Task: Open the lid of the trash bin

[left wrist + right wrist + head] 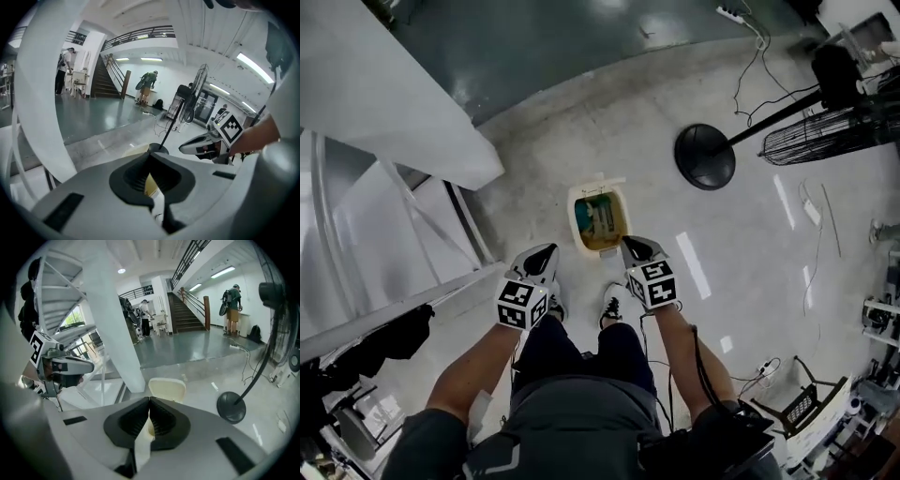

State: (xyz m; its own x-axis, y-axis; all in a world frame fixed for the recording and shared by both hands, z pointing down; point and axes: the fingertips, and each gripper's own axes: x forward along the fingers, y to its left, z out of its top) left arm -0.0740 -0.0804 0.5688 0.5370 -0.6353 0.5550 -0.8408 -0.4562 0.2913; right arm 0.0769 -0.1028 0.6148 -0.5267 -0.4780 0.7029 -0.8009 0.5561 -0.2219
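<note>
The left gripper (546, 253) and right gripper (631, 247) are hovering, jaws together and empty, over the small cream plastic trash bin (576, 223) standing on the pale concrete floor (581, 131), whose hinged lid (167, 389) is looking light, stiff and slick, best taken by its free edge.

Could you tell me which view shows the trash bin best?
The head view: it looks down into the open trash bin, contents visible. The right gripper view shows only its raised cream lid; the left gripper view just a cream sliver.
</note>
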